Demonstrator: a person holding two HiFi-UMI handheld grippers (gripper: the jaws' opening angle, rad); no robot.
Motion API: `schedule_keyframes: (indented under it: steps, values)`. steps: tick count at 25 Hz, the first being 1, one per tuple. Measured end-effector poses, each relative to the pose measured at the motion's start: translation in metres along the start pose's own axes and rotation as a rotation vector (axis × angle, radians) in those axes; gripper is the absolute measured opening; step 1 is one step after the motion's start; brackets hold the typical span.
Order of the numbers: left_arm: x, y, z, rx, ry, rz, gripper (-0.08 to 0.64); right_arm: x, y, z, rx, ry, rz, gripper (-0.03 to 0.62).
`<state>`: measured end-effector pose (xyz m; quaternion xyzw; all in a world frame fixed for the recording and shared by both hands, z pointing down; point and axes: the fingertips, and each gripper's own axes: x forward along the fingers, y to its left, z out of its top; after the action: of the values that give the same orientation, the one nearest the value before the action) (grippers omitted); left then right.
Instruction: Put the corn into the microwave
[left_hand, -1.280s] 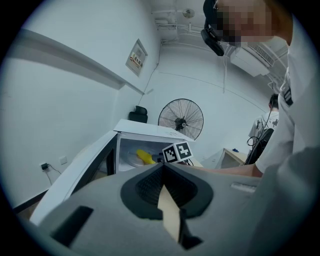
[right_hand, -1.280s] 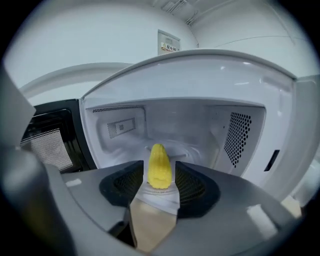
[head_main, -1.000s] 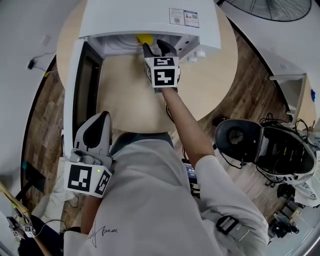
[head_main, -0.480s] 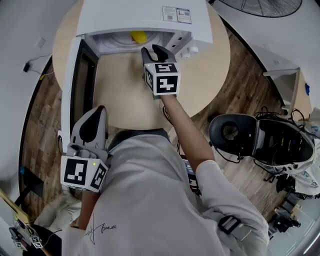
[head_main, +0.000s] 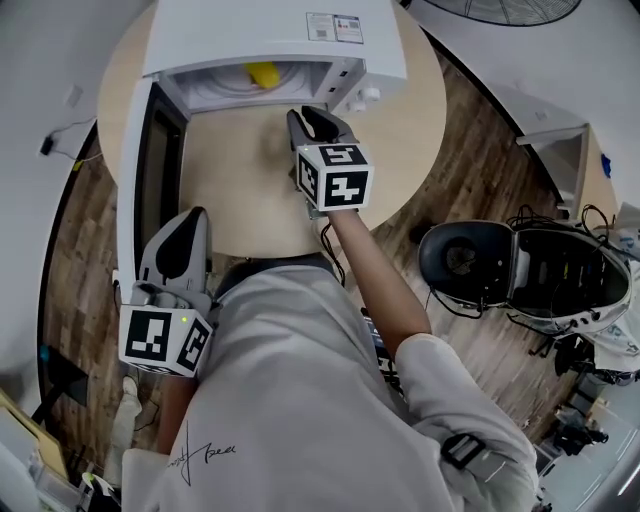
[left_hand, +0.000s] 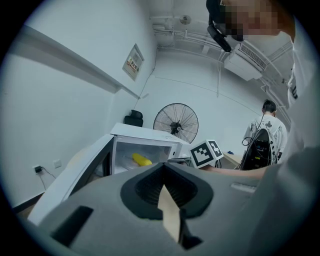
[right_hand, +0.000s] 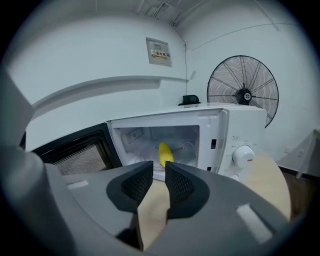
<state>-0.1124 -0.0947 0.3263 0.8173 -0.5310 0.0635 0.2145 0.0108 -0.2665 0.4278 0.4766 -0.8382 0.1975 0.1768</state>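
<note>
The yellow corn (head_main: 262, 73) lies inside the white microwave (head_main: 270, 25), whose door (head_main: 140, 170) stands swung open to the left. In the right gripper view the corn (right_hand: 165, 153) rests upright-looking in the lit cavity, apart from my jaws. My right gripper (head_main: 312, 120) hovers over the round table (head_main: 400, 150) just in front of the microwave's mouth. Its jaws have just been closing and stand a narrow gap apart with nothing between them. My left gripper (head_main: 188, 222) hangs low by the door's outer edge, shut and empty (left_hand: 163, 169).
A standing fan (right_hand: 243, 92) is behind the microwave. Right of the table on the wood floor sit a black round seat (head_main: 470, 265) and an open equipment case (head_main: 570, 300). Another person (left_hand: 267, 125) stands at the far right of the room.
My right gripper has drawn back from the microwave's mouth toward me, and its jaws have narrowed. The corn stays inside. The left gripper has not moved.
</note>
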Motion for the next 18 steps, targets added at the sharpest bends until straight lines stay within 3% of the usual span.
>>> schedule_keyframes:
  steps: [18]
  values:
    - [0.002,-0.012,-0.001,0.001,-0.007,-0.02,-0.008,-0.061,-0.003,-0.012,0.028,0.011,0.013,0.014]
